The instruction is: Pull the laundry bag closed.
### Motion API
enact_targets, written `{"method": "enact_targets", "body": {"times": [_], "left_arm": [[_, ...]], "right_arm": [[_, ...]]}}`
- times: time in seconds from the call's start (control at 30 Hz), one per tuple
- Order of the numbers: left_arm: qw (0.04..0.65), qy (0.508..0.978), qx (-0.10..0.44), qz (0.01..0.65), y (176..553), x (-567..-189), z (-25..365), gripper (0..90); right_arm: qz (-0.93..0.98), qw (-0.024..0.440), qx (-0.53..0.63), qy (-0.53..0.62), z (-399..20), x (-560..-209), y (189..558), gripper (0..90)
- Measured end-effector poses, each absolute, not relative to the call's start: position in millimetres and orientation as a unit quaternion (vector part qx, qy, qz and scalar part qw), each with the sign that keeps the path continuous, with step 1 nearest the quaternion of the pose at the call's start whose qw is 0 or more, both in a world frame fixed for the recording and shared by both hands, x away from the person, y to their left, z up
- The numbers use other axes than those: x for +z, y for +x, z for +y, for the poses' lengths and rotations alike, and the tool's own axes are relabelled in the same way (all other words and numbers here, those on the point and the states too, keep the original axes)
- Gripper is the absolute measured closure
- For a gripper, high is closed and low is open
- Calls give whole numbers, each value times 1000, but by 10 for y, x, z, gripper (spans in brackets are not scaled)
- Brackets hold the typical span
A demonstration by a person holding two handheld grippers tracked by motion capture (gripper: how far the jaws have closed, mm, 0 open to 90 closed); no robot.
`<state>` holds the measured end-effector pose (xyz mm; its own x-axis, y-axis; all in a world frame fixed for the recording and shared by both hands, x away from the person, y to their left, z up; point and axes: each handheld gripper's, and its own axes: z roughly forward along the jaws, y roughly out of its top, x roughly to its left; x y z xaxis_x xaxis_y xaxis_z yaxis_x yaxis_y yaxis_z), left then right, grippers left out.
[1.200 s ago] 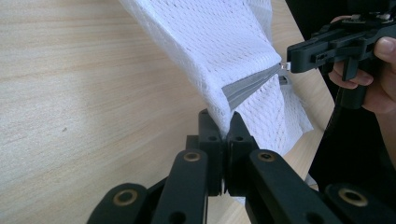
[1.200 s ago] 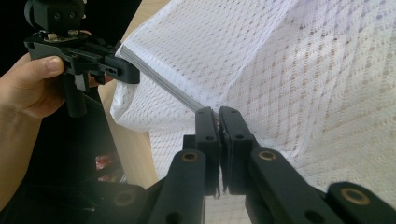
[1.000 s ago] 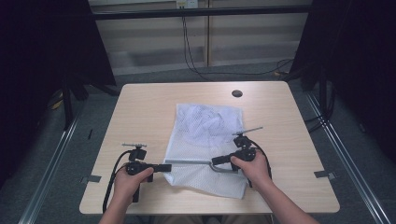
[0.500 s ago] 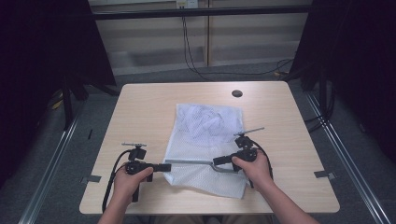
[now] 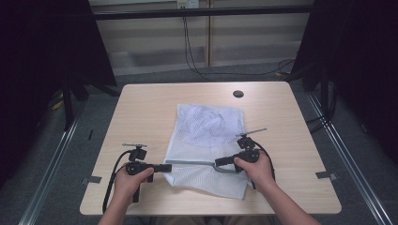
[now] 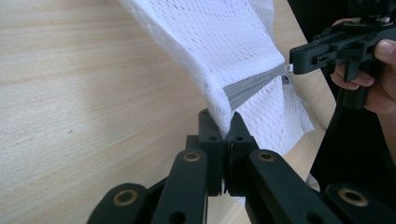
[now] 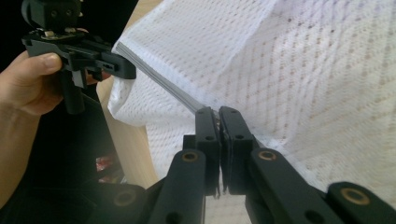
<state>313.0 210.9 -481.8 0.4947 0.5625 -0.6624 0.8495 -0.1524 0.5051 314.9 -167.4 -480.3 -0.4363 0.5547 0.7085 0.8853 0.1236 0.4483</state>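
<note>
White mesh laundry bag lies mid-worktop, near edge lifted. Grey zipper strip stretched taut between both grippers. Left gripper fingers clamped shut on the strip's left end, right gripper fingers clamped on its right end.

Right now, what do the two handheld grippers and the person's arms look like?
Both the left gripper and right gripper are black with pistol-style handles, jointed linkage arms carrying brass-coloured pivot pins, and flat black jaws. A black cable loops from the left one. The forearms are bare, no sleeves showing.
</note>
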Motion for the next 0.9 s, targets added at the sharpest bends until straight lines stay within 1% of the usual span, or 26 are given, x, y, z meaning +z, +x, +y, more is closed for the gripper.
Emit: {"method": "enact_targets", "body": {"times": [0.9], "left_arm": [[446,741,-160,476,3117,-4805,2125,882]], "right_arm": [[-720,183,-439,-505,-1758,-4792,3121,869]]}}
